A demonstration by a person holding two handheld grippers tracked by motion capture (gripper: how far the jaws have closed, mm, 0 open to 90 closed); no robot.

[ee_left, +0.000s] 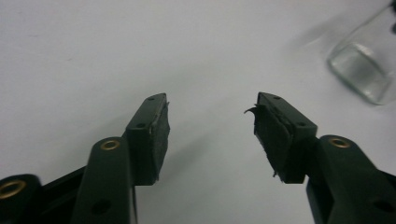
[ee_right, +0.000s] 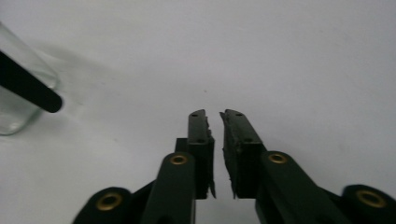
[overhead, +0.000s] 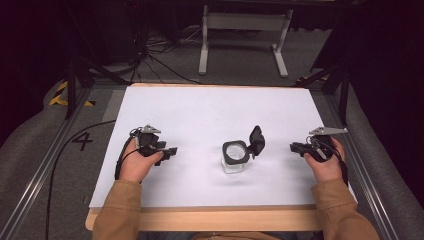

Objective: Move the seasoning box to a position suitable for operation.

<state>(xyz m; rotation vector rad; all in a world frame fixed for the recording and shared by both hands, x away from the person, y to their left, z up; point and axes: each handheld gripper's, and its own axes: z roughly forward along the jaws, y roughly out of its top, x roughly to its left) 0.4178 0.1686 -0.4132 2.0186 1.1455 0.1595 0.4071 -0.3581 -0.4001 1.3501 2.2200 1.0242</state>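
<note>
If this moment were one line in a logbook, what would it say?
jar: mid-table, lid flipped open | left gripper: open, empty | right gripper: nearly shut, empty

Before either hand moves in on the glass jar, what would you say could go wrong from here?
The glass jar stands free mid-table with its black lid flipped up, so a sideways nudge might tip it. The right tongs look nearly shut and would need opening first. Smooth glass may slip between the left tongs.
</note>
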